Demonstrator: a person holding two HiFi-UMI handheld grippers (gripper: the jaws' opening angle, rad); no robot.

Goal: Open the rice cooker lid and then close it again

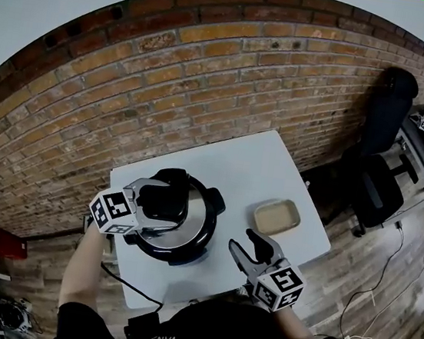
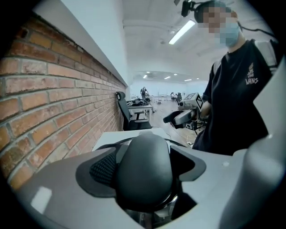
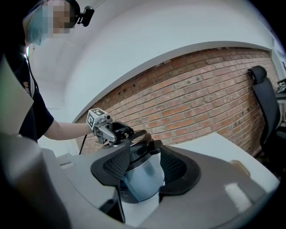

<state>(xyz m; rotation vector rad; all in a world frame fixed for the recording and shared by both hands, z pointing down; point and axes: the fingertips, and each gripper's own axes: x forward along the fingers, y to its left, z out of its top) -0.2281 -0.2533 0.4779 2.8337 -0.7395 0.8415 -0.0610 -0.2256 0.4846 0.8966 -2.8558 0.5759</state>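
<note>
**Left cam: jaws wide around lid handle**

Your left gripper (image 2: 147, 157) has its jaws spread, with the black lid handle (image 2: 144, 175) between them and a gap on its right side. The white table (image 2: 111, 137) is beyond, a brick wall (image 2: 49, 98) along its left edge, your right gripper (image 2: 180, 117) further back.

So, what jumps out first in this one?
The silver rice cooker in the middle of the white table, with the open jaws of the left gripper straddling its black lid knob. The right gripper hovers open beside it, near a beige tray.
</note>
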